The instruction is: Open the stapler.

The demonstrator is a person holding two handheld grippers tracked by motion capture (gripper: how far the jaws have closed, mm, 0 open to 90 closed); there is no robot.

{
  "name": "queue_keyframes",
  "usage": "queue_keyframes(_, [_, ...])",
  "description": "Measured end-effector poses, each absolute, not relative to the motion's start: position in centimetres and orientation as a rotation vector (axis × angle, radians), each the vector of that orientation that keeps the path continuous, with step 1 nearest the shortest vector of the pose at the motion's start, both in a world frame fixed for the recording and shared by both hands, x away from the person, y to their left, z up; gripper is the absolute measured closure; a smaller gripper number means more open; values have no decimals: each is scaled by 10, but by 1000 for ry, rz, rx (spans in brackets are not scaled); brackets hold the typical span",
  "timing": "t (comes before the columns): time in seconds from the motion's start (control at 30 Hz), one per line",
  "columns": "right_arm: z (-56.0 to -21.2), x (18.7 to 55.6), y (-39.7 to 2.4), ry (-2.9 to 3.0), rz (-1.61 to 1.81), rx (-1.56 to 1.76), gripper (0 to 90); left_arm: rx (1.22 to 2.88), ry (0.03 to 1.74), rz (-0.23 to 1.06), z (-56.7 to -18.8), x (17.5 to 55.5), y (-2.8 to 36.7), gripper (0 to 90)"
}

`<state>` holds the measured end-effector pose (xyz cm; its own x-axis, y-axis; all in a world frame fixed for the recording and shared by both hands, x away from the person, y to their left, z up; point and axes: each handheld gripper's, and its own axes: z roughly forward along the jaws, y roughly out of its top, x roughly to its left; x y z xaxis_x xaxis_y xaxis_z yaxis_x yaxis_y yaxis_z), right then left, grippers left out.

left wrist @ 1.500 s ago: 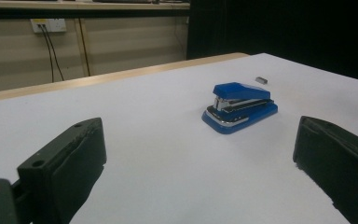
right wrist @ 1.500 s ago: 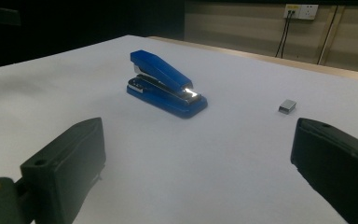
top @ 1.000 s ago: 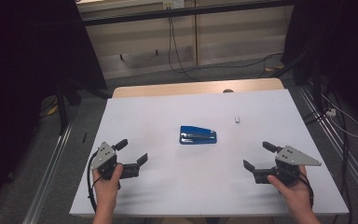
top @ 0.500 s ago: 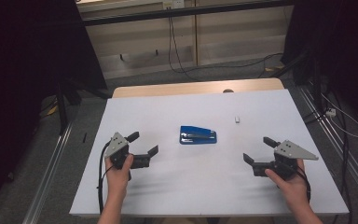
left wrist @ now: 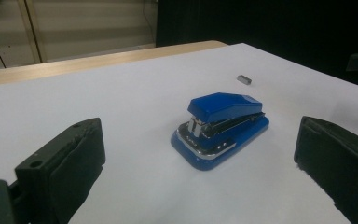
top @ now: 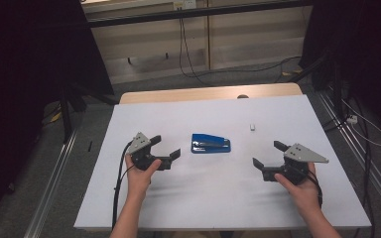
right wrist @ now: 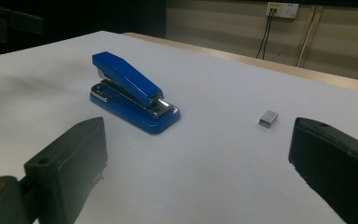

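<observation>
The left gripper (top: pixel 164 147) hangs just left of the stapler (top: pixel 211 144), jaws wide apart, holding nothing. The right gripper (top: pixel 269 154), equally spread and empty, sits well apart toward the worktop's (top: pixel 208 208) right edge. The stapler lies mid-worktop, staples (top: pixel 252 127) beyond. An off-centre pinch could skid or spin it.

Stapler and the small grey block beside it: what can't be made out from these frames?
- Stapler: whether it holds staples; its blue top covers the channel in every view.
- Small grey block: too small in the high view, blurred in both gripper views; cannot tell what it is.
- Left gripper and right gripper: jaws open, outer parts cut off by the gripper views' edges.
</observation>
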<state>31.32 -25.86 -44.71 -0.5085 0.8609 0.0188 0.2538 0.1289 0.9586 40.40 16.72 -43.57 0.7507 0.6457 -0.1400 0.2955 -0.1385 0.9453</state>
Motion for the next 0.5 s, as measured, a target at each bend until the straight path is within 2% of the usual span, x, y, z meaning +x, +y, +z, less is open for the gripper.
queue_keyframes(0.23, [-445, 316, -258, 1843, 1402, 1069, 40, 1747, 727, 342, -440, 415, 156, 28])
queue_keyframes(0.5, [-445, 324, -254, 1843, 1405, 1068, 40, 1780, 727, 310, -447, 425, 146, 94])
